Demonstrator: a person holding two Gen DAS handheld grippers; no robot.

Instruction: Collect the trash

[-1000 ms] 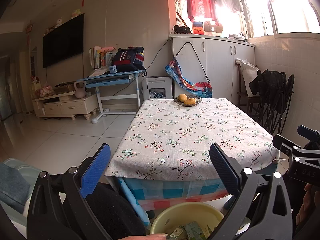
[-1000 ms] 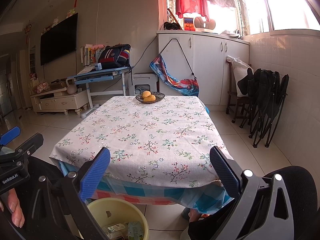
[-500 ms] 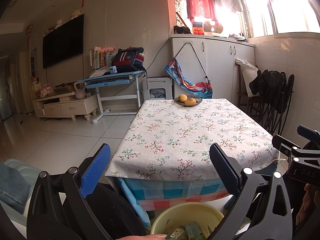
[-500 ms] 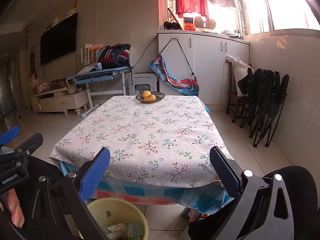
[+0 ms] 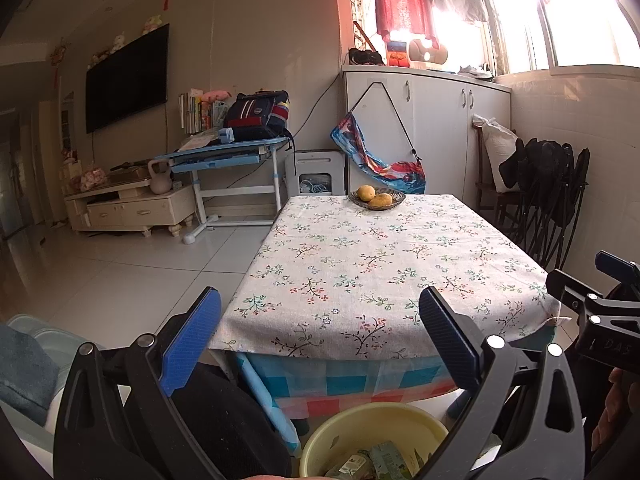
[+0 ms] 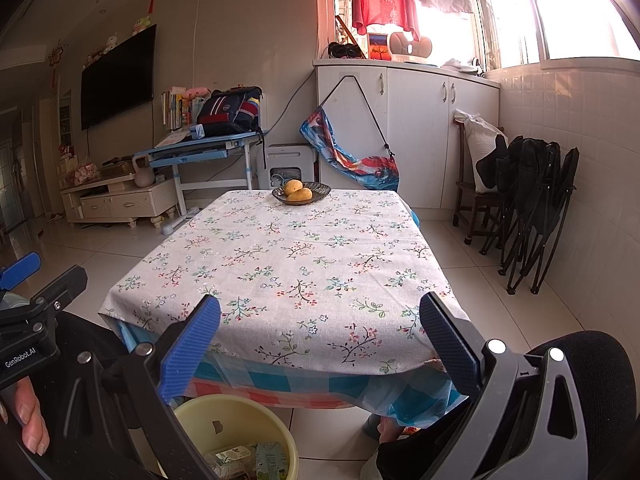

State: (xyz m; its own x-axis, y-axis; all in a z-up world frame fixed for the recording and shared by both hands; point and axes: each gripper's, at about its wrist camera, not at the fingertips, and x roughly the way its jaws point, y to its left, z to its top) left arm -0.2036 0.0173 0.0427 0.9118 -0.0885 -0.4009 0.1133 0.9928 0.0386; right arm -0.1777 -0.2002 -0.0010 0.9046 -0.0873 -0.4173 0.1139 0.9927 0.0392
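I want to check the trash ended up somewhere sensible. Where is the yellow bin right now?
The yellow bin sits on the floor just in front of the table's near edge, at the bottom of both wrist views, with packaging inside it.

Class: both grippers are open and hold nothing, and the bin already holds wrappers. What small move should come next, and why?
Probably just hold still or draw back: the left gripper and right gripper are open, the tablecloth carries only the fruit bowl, and the wrappers lie in the yellow bin.
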